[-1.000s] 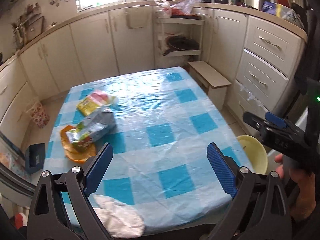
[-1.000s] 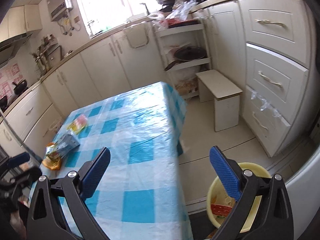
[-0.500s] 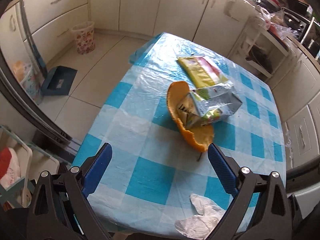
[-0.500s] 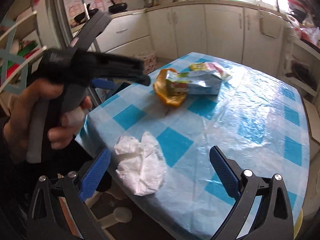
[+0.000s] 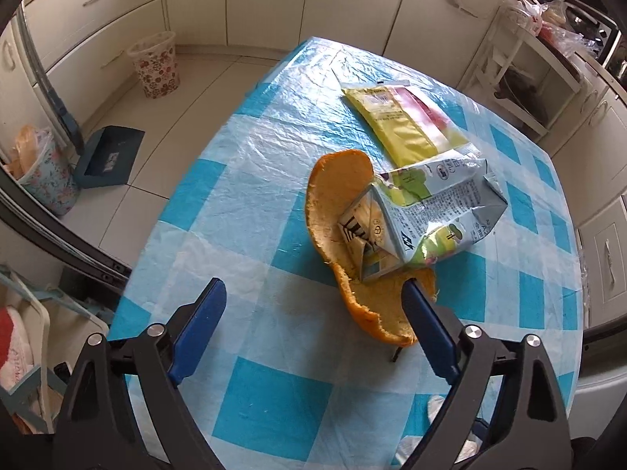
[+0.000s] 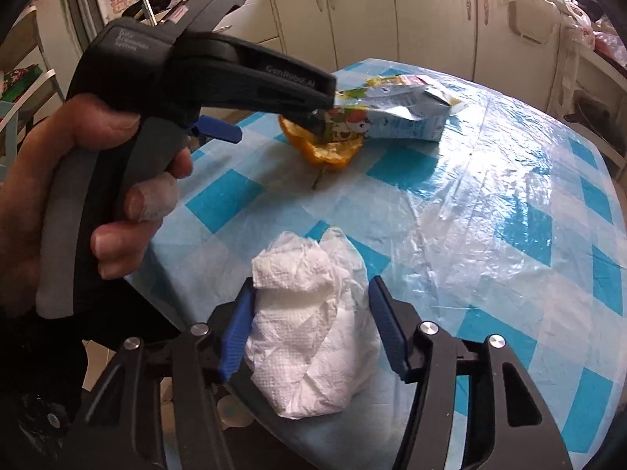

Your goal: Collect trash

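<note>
The right gripper (image 6: pixel 309 325) has the crumpled paper towel (image 6: pixel 309 329) between its blue pads, and its jaws are closing. The left pad touches the wad's flank; the right pad still stands a little clear of it, so nothing is clamped yet. The towel lies at the near edge of the table (image 6: pixel 490 203), partly overhanging it. It looks very light and soft, so it should squash rather than resist; a bite through the thick middle of the wad seems safer than a pinch on a loose flap, which could tear or slip out.

The left gripper (image 5: pixel 313 325), held in a hand (image 6: pixel 78 180), hangs over the table with its jaws closing on nothing so far; the orange peel (image 5: pixel 333 203) lies just beyond its right pad. The peel looks stiff but brittle, best taken across its raised rim. The crushed carton (image 5: pixel 435 215) rests inside the peel, light and dented, likely to slide off if the peel is tipped. A flat yellow packet (image 5: pixel 399 125) lies just behind it, thin and slick, hard to pinch except at an edge.
</note>
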`<state>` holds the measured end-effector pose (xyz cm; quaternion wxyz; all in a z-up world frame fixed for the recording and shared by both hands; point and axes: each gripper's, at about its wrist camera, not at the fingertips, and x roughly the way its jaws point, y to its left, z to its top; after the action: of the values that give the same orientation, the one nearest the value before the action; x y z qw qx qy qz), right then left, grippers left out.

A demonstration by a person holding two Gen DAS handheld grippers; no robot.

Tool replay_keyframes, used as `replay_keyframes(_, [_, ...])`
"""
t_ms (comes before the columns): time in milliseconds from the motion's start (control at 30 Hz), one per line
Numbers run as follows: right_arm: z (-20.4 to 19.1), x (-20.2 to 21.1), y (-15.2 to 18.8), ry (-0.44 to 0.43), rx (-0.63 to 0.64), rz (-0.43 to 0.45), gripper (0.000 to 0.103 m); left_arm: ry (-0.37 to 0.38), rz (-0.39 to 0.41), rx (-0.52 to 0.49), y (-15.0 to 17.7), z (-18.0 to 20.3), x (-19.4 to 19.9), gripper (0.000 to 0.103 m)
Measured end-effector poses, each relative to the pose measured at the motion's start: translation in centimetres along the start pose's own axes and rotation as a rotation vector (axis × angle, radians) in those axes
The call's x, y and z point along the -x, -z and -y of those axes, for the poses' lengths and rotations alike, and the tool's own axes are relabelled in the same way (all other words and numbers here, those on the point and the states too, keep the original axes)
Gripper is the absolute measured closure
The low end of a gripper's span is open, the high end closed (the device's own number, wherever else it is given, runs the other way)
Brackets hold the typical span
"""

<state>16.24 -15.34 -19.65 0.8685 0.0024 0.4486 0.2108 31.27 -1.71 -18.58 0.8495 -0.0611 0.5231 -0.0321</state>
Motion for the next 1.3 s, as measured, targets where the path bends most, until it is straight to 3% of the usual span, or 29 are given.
replay_keyframes(100, [1.8, 0.2, -0.1, 0.047, -0.055, 0.011, 0.047, 0.001, 0.022, -0.010, 0.1, 0.5, -0.6, 0.040])
replay_keyframes(167, [3.1, 0.4, -0.1, 0.081, -0.095, 0.018, 0.047, 0.001, 0.028, -0.043, 0.0, 1.1, -0.7, 0.069])
replay_keyframes(233, [4.4, 0.6, -0.2, 0.101, -0.136, 0.026, 0.047, 0.013, 0.032, -0.079, 0.1, 1.9, -0.7, 0.087])
replay_keyframes(333, [5.6, 0.7, -0.3, 0.109, -0.177, 0.035, 0.047, -0.029, 0.075, -0.171, 0.4, 3.2, 0.6, 0.097])
replay_keyframes(533, [6.1, 1.0, -0.6, 0.103, -0.188, 0.045, 0.049, -0.223, 0.167, -0.443, 2.8, 6.0, 5.2, 0.098])
replay_keyframes(633, [5.9, 1.2, -0.4, 0.102, -0.185, 0.045, 0.049, -0.304, 0.170, -0.492, 3.5, 5.8, 5.8, 0.098])
replay_keyframes(867, [5.7, 1.7, 0.2, 0.126, -0.180, 0.051, 0.038, -0.282, 0.117, -0.486, 4.9, 4.2, 5.6, 0.097])
replay_keyframes(1100, [5.7, 1.5, 0.3, 0.139, -0.174, 0.048, 0.036, -0.254, 0.097, -0.481, 5.4, 3.7, 4.9, 0.097])
replay_keyframes(1300, [5.8, 1.5, 0.2, 0.134, -0.177, 0.052, 0.036, -0.211, 0.059, -0.448, 5.3, 3.1, 4.1, 0.088])
